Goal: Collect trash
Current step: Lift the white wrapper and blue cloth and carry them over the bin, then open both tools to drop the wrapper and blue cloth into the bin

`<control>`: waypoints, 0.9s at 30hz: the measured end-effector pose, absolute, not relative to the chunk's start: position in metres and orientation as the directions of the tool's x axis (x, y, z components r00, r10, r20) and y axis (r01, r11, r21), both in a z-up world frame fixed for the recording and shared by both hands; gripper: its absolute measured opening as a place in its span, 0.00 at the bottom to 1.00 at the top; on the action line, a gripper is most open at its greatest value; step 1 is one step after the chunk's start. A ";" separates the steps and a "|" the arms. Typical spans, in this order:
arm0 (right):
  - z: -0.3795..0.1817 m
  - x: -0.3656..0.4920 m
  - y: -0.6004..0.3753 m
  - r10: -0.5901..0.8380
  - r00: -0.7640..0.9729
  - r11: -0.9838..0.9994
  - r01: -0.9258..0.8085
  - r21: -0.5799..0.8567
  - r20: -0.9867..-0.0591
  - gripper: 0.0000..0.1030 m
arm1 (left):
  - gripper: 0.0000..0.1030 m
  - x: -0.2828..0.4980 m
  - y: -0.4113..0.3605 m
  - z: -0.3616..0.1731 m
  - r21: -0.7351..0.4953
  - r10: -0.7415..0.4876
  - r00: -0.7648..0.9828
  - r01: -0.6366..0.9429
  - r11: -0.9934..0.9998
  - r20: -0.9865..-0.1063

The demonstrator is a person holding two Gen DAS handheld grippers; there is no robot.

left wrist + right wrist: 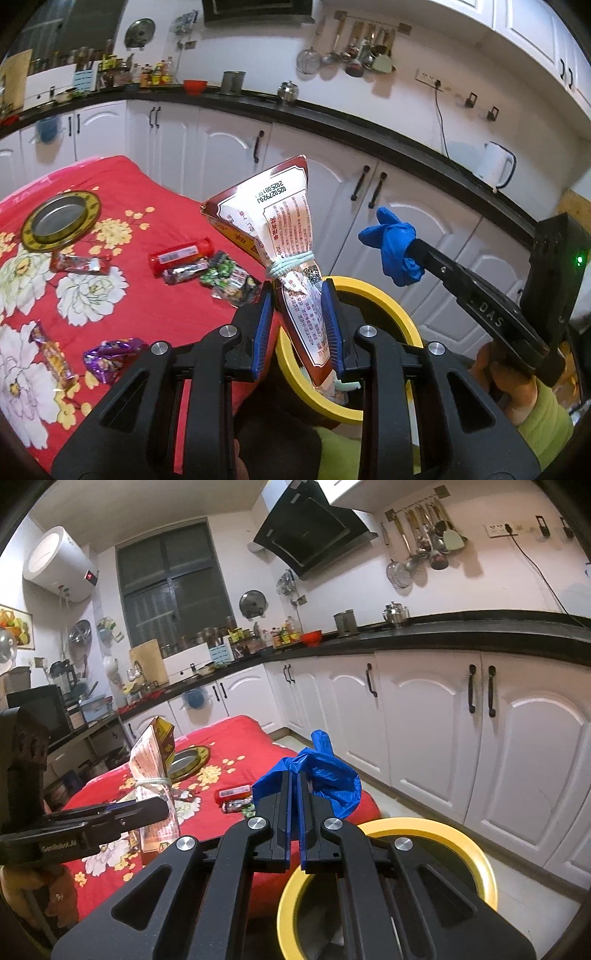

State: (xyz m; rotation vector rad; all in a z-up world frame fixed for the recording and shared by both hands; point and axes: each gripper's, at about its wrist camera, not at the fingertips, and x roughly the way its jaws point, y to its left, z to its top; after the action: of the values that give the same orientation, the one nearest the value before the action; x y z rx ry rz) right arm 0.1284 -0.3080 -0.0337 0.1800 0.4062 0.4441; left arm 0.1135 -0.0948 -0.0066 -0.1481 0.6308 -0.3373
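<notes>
The yellow bin (391,306) is mostly hidden in the left wrist view: the left tool (298,325) and its bag (284,229) cover its near rim, and its contents show only as scraps. In the right wrist view the right tool (293,805) hides the bin's left rim and much of its inside. The print on the bag is too small to read. The red cloth (155,206) runs out past the left edge. The blue glove (325,775) is partly hidden between the tool's pads.
</notes>
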 end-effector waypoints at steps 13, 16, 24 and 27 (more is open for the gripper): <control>-0.053 0.134 -0.339 0.410 0.819 0.907 -0.318 0.277 -0.401 0.03 | 0.20 0.118 -0.139 -0.025 -0.225 -0.420 0.690 0.360 0.906 -0.589; -0.060 0.135 -0.346 0.402 0.815 0.910 -0.302 0.286 -0.418 0.03 | 0.20 0.119 -0.150 -0.032 -0.224 -0.435 0.671 0.381 0.897 -0.601; -0.074 0.141 -0.362 0.394 0.799 0.910 -0.272 0.312 -0.455 0.03 | 0.20 0.126 -0.171 -0.050 -0.222 -0.458 0.617 0.422 0.879 -0.640; -0.080 0.144 -0.367 0.394 0.791 0.910 -0.262 0.323 -0.468 0.03 | 0.20 0.128 -0.178 -0.058 -0.224 -0.465 0.594 0.435 0.872 -0.656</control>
State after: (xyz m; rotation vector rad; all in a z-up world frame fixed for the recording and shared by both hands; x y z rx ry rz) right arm 0.1439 -0.3672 -0.0799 0.2482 0.5555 0.3564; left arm 0.1279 -0.1782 -0.0577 -0.0415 0.7745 -0.5227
